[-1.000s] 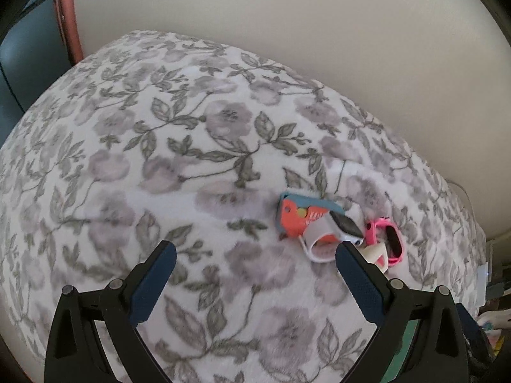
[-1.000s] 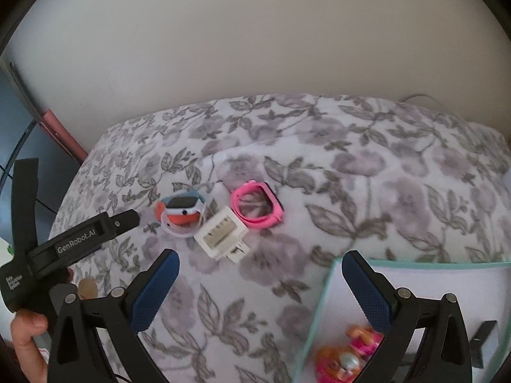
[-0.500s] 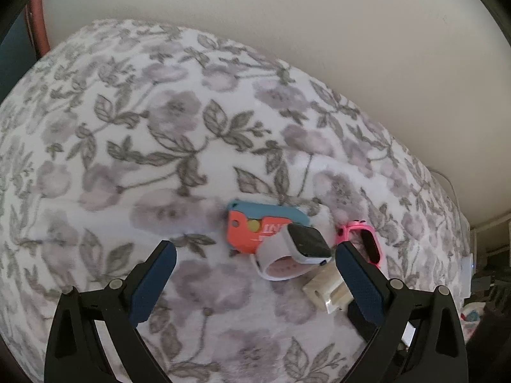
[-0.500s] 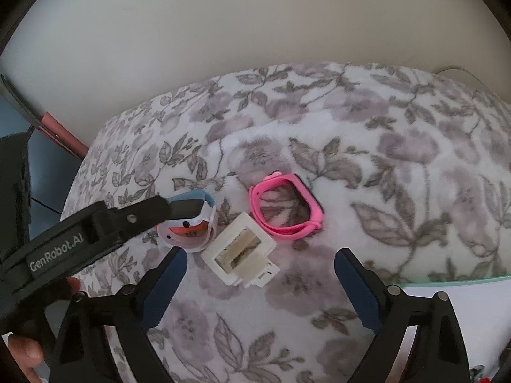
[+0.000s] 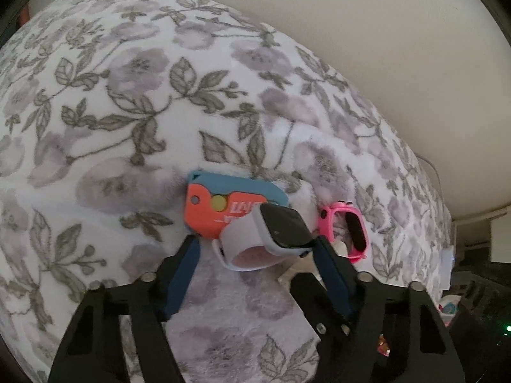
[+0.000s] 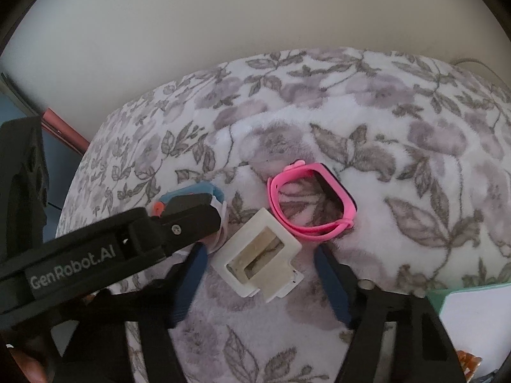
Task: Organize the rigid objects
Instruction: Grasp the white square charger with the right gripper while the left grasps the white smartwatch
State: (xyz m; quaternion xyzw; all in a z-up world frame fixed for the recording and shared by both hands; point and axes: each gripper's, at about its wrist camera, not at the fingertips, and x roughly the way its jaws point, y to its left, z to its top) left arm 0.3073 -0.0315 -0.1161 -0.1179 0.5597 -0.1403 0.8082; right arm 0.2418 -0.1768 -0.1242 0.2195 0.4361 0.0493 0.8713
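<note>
A white smartwatch (image 5: pixel 268 239) with a dark screen lies on the floral blanket, half over an orange-and-blue flat toy (image 5: pixel 223 204). My left gripper (image 5: pixel 255 242) straddles the watch with its jaws closing. The right pad is at the watch case, and the left pad stands clear of the strap. A pink watch (image 6: pixel 309 201) lies just beyond a white rectangular frame piece (image 6: pixel 258 258). My right gripper (image 6: pixel 259 249) brackets that frame, its jaws closing too, with small gaps on both sides. The left gripper's black housing (image 6: pixel 111 249) crosses the right wrist view and hides most of the white watch.
The floral blanket (image 5: pixel 127 102) covers a soft raised surface against a pale wall. A teal-rimmed white tray (image 6: pixel 463 300) sits at the lower right. A reddish edge (image 6: pixel 64 127) and dark furniture stand at the left. Clutter lies past the blanket's right end (image 5: pixel 453 306).
Both grippers have come down and forward onto the cluster, and their jaws have narrowed. The left now flanks the white watch, and the right flanks the white frame piece.
</note>
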